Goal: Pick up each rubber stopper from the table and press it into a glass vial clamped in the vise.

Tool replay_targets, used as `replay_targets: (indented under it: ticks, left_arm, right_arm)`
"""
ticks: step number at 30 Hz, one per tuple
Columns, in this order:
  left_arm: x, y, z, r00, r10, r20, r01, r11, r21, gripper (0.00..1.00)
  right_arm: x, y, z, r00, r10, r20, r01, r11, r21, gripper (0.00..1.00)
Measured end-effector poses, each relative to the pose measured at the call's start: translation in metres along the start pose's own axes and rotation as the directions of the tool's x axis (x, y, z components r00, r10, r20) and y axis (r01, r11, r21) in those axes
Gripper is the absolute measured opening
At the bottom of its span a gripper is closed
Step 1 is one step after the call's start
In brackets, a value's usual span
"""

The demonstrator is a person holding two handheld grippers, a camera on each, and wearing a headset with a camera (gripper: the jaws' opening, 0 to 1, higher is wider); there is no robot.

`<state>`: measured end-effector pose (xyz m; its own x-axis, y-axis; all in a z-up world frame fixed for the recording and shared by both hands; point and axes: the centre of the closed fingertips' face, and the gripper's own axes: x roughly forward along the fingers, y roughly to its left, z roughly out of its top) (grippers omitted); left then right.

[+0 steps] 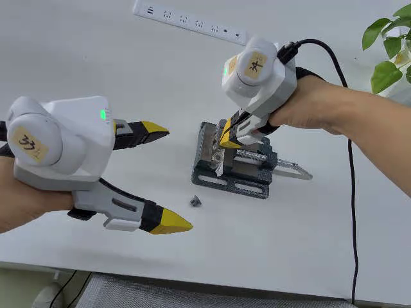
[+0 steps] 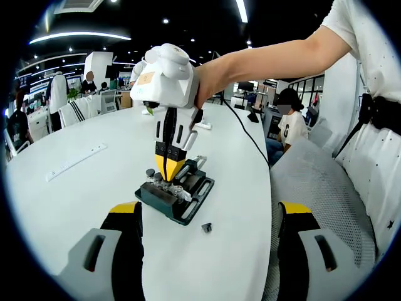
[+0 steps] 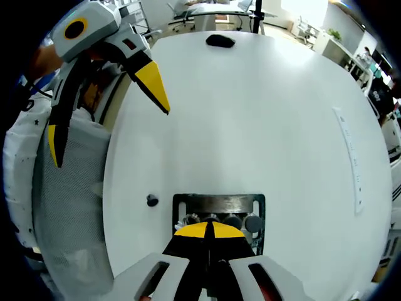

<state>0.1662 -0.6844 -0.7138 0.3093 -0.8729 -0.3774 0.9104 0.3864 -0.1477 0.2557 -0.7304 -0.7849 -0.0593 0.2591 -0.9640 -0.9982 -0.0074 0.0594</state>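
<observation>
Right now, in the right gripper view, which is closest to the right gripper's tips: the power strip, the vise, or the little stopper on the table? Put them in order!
1. The vise, directly under the shut tips of the right gripper.
2. The rubber stopper, loose on the table just left of the vise.
3. The power strip, far off to the right in this view.

A large white table (image 1: 96, 64) with a rounded edge forms the work surface. A long white power strip (image 1: 189, 21) lies near its far side. A green leafy plant (image 1: 385, 45) stands at the right. Bright linear ceiling lights (image 2: 78, 36) cross a dark ceiling (image 2: 188, 15) above white office chairs (image 2: 72, 113).
</observation>
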Motion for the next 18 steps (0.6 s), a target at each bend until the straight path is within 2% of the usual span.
replay_targets:
  ticks: [6,15,18]
  left_arm:
    - [0.0009,0.0004,0.0017,1.0,0.001,0.003,-0.001,1.0,0.0,0.88]
    - [0.0014,-0.0014,0.004,1.0,-0.002,0.004,0.002,1.0,0.007,0.88]
    - [0.0006,-0.0024,0.0056,1.0,-0.004,0.005,0.004,1.0,0.01,0.88]
  right_arm:
    - [-0.0001,0.001,0.0,0.9997,0.018,-0.014,-0.017,1.0,0.001,0.0]
    - [-0.0001,0.0019,0.0002,0.9992,0.014,-0.037,-0.014,1.0,-0.019,0.0]
    - [-0.0008,0.0028,-0.0002,0.9995,0.012,-0.029,-0.013,1.0,-0.02,0.0]
